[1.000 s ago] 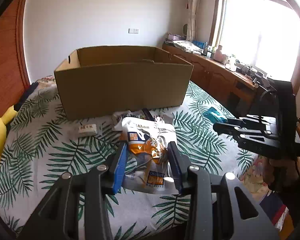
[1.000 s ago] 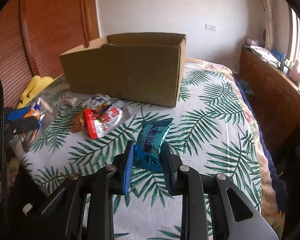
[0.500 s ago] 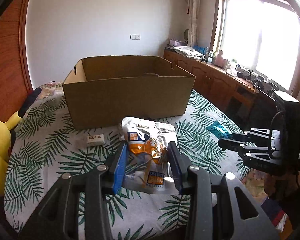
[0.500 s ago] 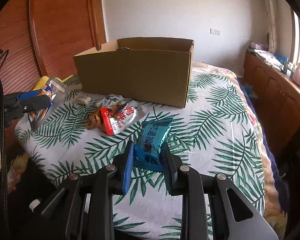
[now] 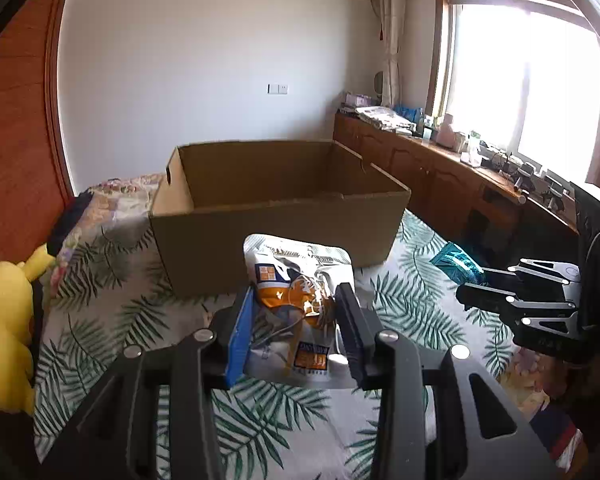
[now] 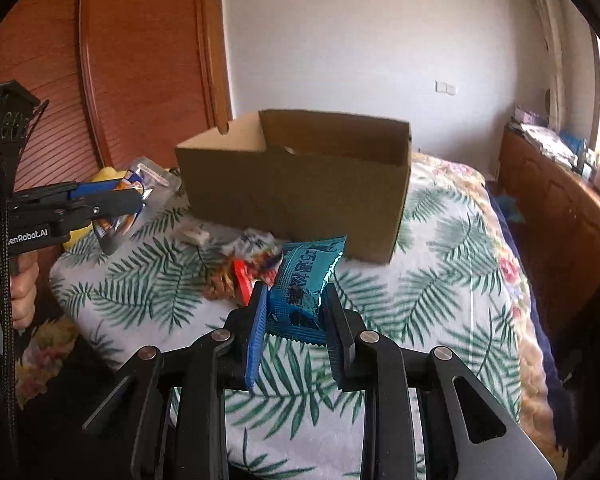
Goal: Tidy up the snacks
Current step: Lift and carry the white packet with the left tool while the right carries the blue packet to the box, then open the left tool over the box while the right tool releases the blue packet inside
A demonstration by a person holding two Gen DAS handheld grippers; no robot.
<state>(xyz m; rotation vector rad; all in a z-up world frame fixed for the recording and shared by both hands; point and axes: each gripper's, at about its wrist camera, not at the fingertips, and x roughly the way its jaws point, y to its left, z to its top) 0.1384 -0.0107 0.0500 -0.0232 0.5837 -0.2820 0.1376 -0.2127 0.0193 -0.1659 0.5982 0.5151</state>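
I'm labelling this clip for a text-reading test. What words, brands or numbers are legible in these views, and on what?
"enRobot.AI": white lettering on the left gripper body, its start hidden behind a cord.
Blue snack packet in the right gripper: large dark characters, too distorted to read.
White and orange snack bag in the left gripper: print and small orange labels, too blurred.
Red and white packet on the bedspread: unreadable.
Cardboard box: no text visible.

I see a bed [image 6: 440,280] covered by a white sheet printed with green palm leaves. On it stand an open brown cardboard box [image 6: 300,192], a small white packet [image 6: 194,235] before it, and a red-and-white snack bag [image 6: 252,264] beside brown snack pieces [image 6: 220,286].
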